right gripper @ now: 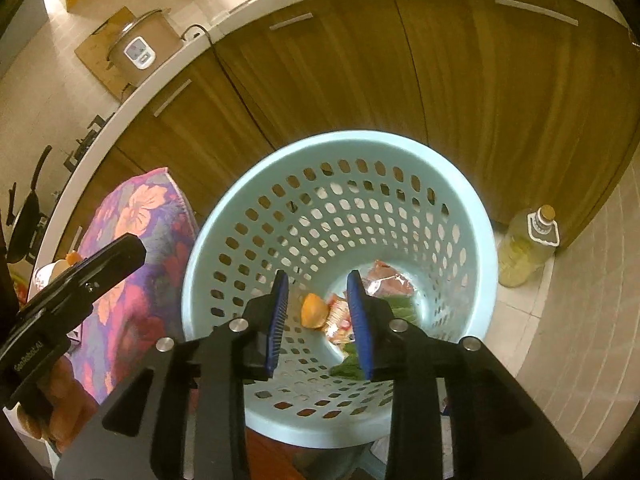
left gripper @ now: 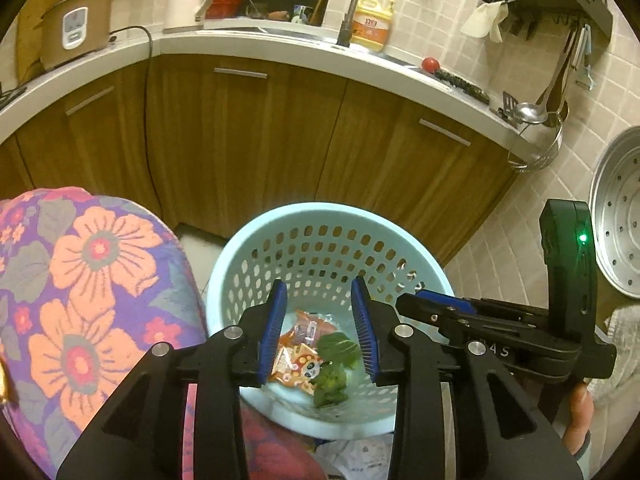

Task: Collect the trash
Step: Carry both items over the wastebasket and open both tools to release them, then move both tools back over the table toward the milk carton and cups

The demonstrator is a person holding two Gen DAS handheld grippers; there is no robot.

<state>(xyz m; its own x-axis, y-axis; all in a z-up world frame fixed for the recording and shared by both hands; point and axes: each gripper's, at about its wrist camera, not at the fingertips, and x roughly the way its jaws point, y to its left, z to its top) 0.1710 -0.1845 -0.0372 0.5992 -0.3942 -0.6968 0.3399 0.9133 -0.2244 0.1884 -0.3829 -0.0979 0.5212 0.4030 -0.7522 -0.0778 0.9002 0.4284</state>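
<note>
Right tool [right gripper: 318,314] view alone shows orange peel [right gripper: 313,311].

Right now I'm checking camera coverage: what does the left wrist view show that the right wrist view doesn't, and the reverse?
Only the left wrist view shows the faucet, the yellow detergent bottle, the tomato and the perforated steamer tray.

Only the right wrist view shows the oil bottle on the floor, the black pan and an orange peel in the basket.

Both show the light blue basket holding snack wrappers and green leaves, the rice cooker, the floral cloth and wooden cabinets.
</note>
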